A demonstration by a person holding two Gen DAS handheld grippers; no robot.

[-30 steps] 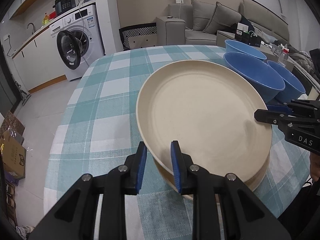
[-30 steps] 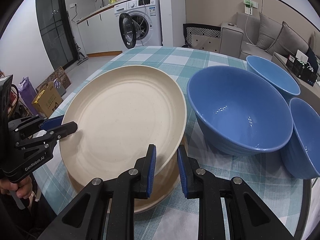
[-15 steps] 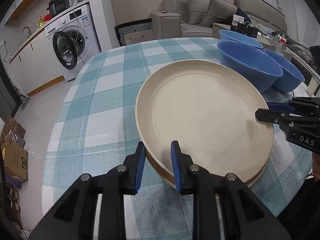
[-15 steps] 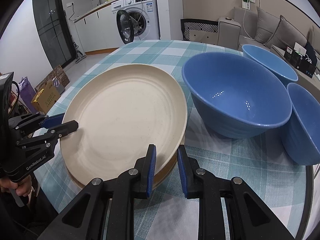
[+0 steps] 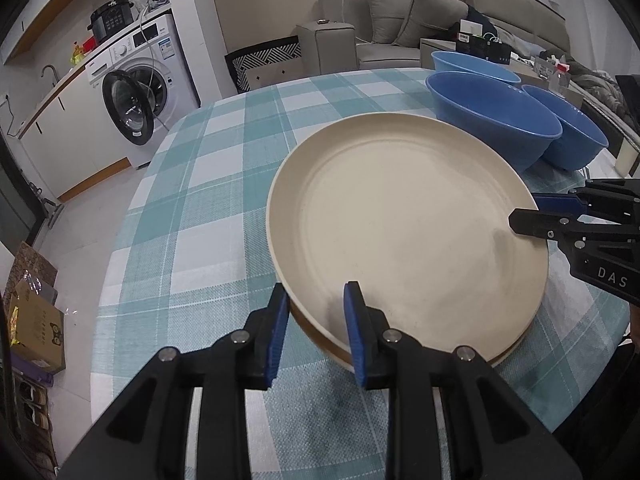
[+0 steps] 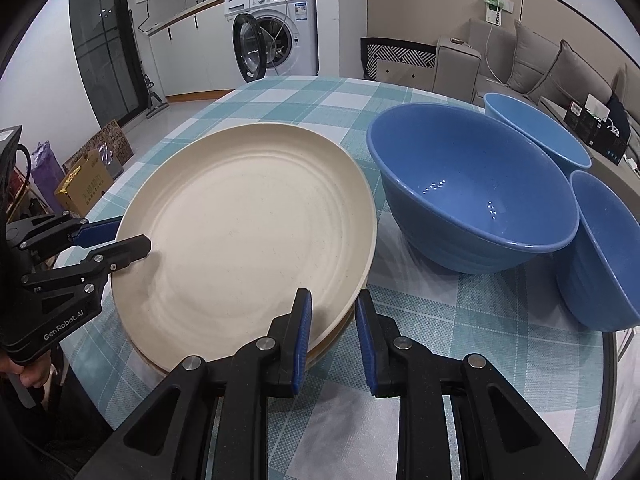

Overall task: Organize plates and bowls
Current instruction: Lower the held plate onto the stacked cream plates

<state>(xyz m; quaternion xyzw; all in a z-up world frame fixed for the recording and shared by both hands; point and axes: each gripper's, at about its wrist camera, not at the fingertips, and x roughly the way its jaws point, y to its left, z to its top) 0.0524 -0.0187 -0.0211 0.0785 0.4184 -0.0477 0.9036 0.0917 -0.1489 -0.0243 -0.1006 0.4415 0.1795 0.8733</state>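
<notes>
Cream plate (image 5: pixel 404 216) on 2nd plate on checked worktop (image 5: pixel 208 184), beside 3 blue bowls (image 6: pixel 472 188). Left claw (image 5: pixel 316 320) opening, near rim between jaws. Right claw (image 6: pixel 332 332) nearly together astride opposite rim. Gripped at 2 sides for level stacking.

Both views are fisheye cameras riding just behind their own fingers, angled steeply down at the table (image 5: pixel 208 184) from close range. The left wrist view looks from one side of the cream plate (image 5: pixel 404 232), toward the washing machine (image 5: pixel 136 92) and the sofa (image 5: pixel 420 12). The right wrist view looks across the same plate from the opposite rim. Each catches the other gripper, the blue bowls (image 6: pixel 472 188) and the same room behind.
</notes>
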